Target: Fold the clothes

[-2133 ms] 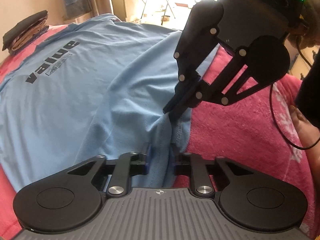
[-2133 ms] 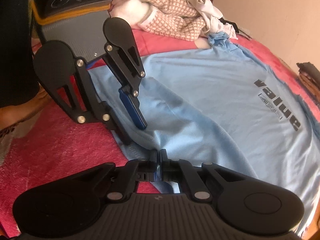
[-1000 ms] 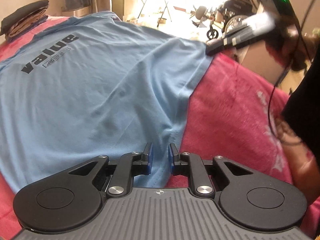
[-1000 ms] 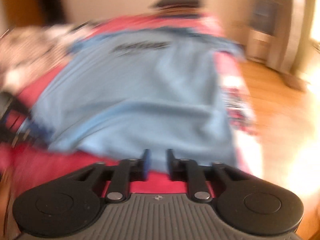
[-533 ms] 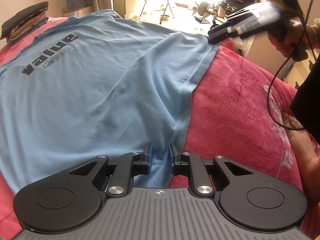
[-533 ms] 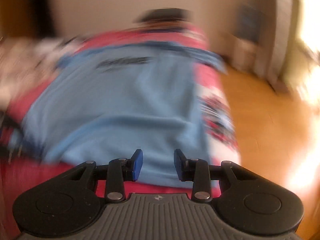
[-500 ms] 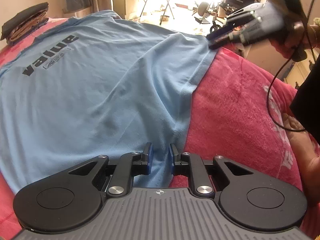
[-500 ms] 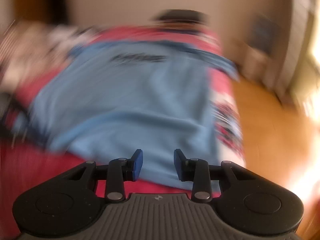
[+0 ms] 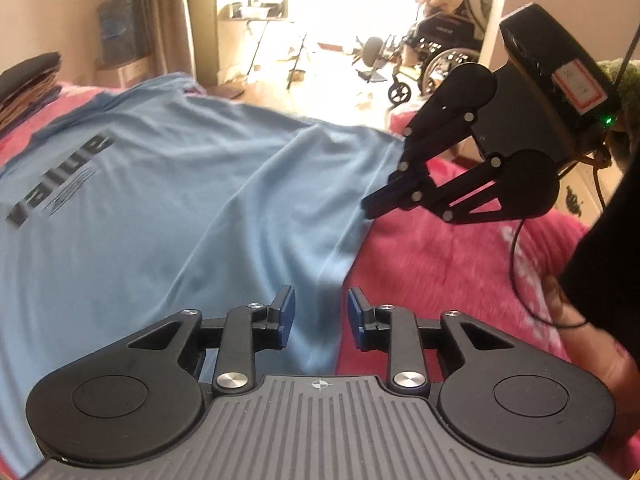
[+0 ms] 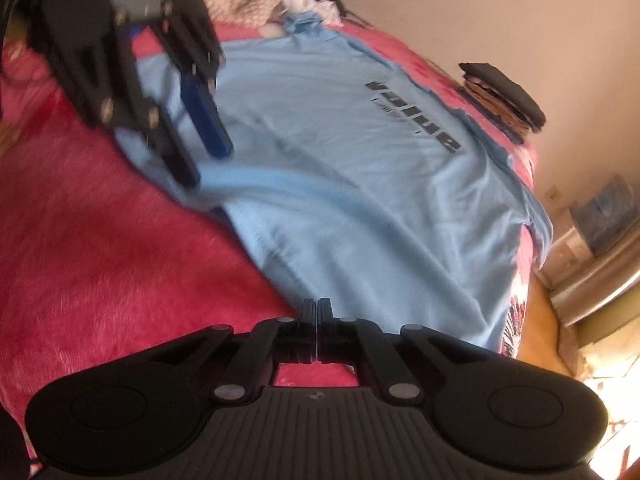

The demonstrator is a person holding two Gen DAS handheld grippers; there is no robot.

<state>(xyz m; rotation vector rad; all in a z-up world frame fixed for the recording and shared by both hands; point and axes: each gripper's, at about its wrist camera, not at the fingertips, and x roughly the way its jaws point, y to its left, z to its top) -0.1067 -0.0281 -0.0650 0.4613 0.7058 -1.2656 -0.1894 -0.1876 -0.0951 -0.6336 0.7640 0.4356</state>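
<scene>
Right gripper point(image 10: 317, 312) now shut at shirt point(image 10: 360, 200) hem, left gripper point(image 9: 319, 312) opening

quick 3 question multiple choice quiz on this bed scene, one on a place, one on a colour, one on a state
1. Where is the stack of folded dark clothes?
A. on the floor
B. on the red blanket, beside the t-shirt
C. on the t-shirt's print

2. What colour is the t-shirt?
A. white
B. green
C. light blue

3. How is the right claw?
A. shut
B. wide open
C. gripping a sock

Answers:
1 B, the stack sits on the blanket past the shirt's shoulder.
2 C, the spread fabric is pale blue with dark lettering.
3 A, its fingers meet with no gap, at the shirt's hem.
</scene>
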